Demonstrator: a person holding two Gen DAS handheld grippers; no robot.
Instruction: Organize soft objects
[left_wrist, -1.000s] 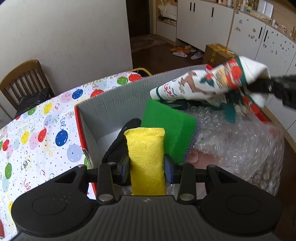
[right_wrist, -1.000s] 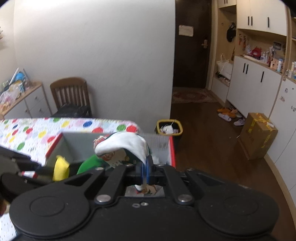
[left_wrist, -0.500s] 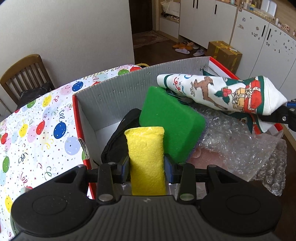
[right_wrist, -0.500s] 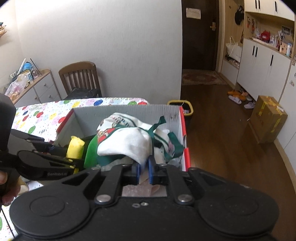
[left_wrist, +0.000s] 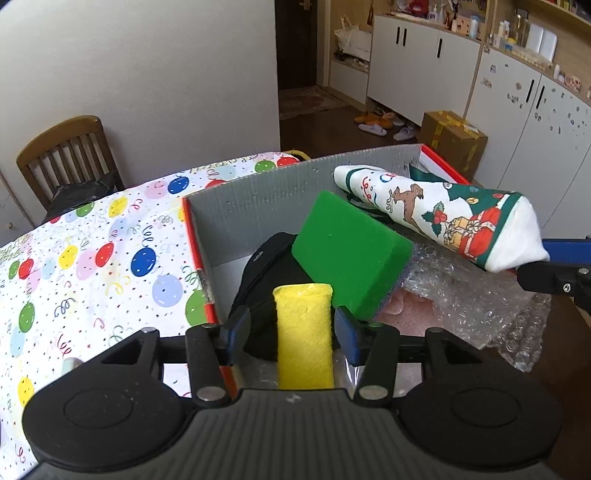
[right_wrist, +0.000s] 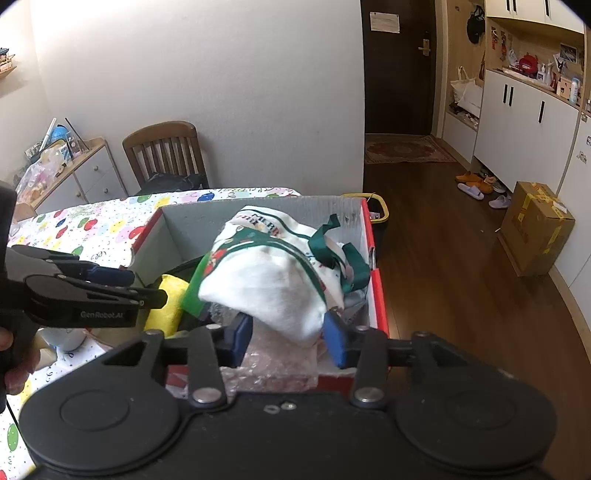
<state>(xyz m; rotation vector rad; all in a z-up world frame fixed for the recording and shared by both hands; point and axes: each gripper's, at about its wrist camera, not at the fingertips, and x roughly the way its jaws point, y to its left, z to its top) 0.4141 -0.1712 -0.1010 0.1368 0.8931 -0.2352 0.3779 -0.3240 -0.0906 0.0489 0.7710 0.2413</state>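
Both pairs of fingers stand spread wide: the left gripper (left_wrist: 291, 328) has let go of an upright yellow sponge (left_wrist: 303, 334), and the right gripper (right_wrist: 288, 338) brackets a Christmas-print cloth (right_wrist: 269, 280) without pinching it. Both items rest inside the grey box (left_wrist: 258, 199), beside a green sponge (left_wrist: 351, 251) and over bubble wrap (left_wrist: 476, 302). The placing step looks finished; next, each gripper should draw back cleanly without snagging the cloth's green ribbons.

I count one box (left_wrist: 258, 195) on my table, grey inside with red edges. In it I see one yellow sponge (left_wrist: 303, 332), one green sponge (left_wrist: 351, 254), one black pouch (left_wrist: 273, 266), one Christmas-print cloth (left_wrist: 443, 214) and one sheet of bubble wrap (left_wrist: 472, 299). Further off stand one wooden chair (left_wrist: 66, 155) and one cardboard carton (left_wrist: 452, 140) on the floor.
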